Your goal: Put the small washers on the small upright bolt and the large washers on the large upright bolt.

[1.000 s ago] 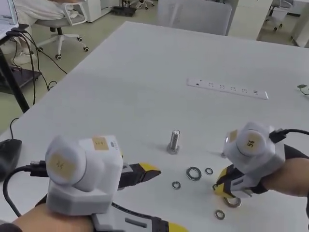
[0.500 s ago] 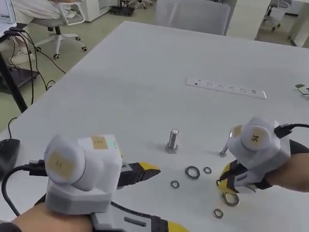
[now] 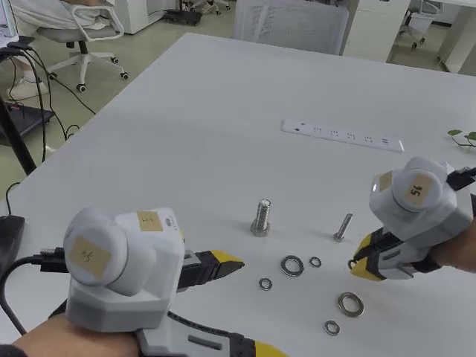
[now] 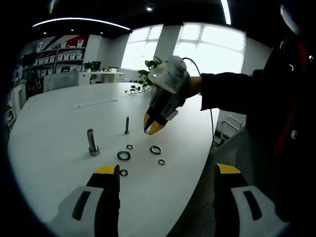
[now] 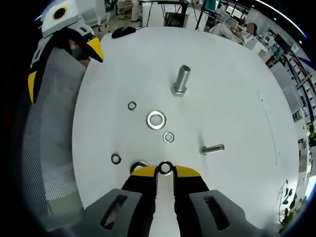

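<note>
The tabletop is plain matt white with no pattern. The large bolt and the small bolt are silver-grey metal. The large washers and small washers lying towards the tabletop's near edge are the same silver. The left gripper and the right gripper have pale grey housings with tan stickers, and black jaws with yellow tips. The held washer between the right one's tips is silver too. The power strip towards the far edge is white. The sleeve is black.
</note>
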Available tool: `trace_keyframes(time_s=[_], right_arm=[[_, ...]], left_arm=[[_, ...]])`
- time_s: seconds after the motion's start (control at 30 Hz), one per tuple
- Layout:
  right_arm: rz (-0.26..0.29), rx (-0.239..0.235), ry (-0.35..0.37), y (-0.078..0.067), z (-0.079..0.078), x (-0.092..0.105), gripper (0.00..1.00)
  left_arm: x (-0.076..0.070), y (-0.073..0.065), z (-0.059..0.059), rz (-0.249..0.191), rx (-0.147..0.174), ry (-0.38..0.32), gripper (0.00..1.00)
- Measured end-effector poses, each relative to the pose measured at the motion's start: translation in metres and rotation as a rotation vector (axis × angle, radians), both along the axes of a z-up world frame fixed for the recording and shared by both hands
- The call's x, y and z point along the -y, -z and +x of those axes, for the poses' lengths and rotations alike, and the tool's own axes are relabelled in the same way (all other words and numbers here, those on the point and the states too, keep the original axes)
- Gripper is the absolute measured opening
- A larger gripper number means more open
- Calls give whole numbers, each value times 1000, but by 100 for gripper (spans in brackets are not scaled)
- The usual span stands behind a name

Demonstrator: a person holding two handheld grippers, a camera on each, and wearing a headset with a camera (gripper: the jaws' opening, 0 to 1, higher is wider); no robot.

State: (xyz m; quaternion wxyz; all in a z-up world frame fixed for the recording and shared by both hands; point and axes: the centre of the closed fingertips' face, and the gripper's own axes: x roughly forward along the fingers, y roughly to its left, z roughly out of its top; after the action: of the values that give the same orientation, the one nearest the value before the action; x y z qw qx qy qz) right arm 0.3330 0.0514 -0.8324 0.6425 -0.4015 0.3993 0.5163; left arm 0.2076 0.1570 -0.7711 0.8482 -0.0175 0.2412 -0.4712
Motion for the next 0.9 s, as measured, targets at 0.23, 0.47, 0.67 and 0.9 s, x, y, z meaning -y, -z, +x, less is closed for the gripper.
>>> trace_keyframes(time_s=[0.23,0.47,0.67,0.9], right_arm=[[-5,38,4,-16,15,2,13],[-21,73,-13,-32,32,-1,13],[-38,90,-29,-39,49,-6,13],[-71,95,-61,-37,61,-10,13]], left_arm=[[0,0,-1,2,-1,1,78],[-1,1,0,3,-4,-2,78],[-1,1,0,3,-7,-5,77],[-3,1,1,2,-8,-13,77]])
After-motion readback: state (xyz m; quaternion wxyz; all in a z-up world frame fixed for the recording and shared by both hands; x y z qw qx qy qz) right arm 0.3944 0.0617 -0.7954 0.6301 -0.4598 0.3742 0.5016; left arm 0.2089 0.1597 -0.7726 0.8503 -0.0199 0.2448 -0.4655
